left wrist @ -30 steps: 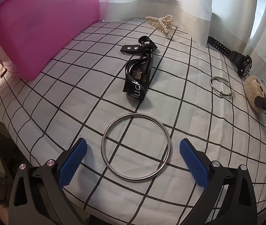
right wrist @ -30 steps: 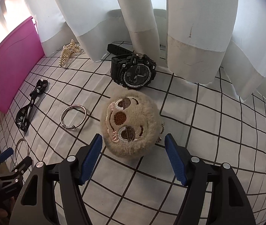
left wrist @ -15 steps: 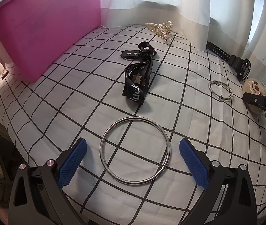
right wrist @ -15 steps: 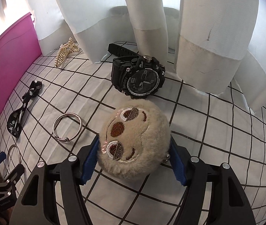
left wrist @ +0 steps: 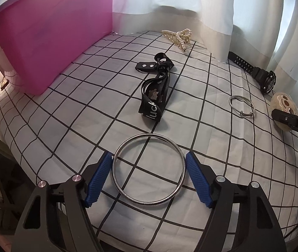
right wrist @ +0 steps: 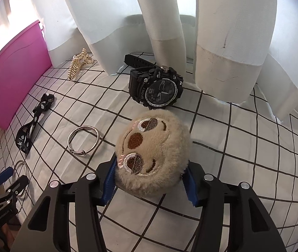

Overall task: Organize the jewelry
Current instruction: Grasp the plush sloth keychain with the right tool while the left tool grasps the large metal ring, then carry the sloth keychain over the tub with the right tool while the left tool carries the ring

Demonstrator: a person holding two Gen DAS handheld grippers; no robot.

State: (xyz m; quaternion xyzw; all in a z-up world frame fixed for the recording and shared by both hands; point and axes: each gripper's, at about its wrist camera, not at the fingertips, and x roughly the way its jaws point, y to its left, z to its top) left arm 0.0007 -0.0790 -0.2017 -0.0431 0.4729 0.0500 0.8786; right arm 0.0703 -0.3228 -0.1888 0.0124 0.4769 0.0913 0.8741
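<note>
My left gripper [left wrist: 147, 177] has closed its blue pads against both sides of a large silver ring [left wrist: 115, 174], which lies flat on the checked cloth. My right gripper [right wrist: 149, 180] is shut on a beige plush sloth face [right wrist: 152, 153], which fills the gap between the pads. The plush also shows in the left wrist view [left wrist: 283, 105]. A small silver bangle [right wrist: 83, 139], a black sport watch [right wrist: 157, 89], a black strap [left wrist: 155, 92] and a pearl hair claw [left wrist: 178, 36] lie on the cloth.
A pink bin [left wrist: 50, 42] stands at the back left. White curtains [right wrist: 222, 31] hang along the far edge and drape onto the cloth. The cloth's front edge [left wrist: 43, 168] drops off beside the left gripper.
Both grippers have closed: the left pads came in onto the large ring, the right pads onto the plush sloth. The right gripper also moved forward around the plush.
</note>
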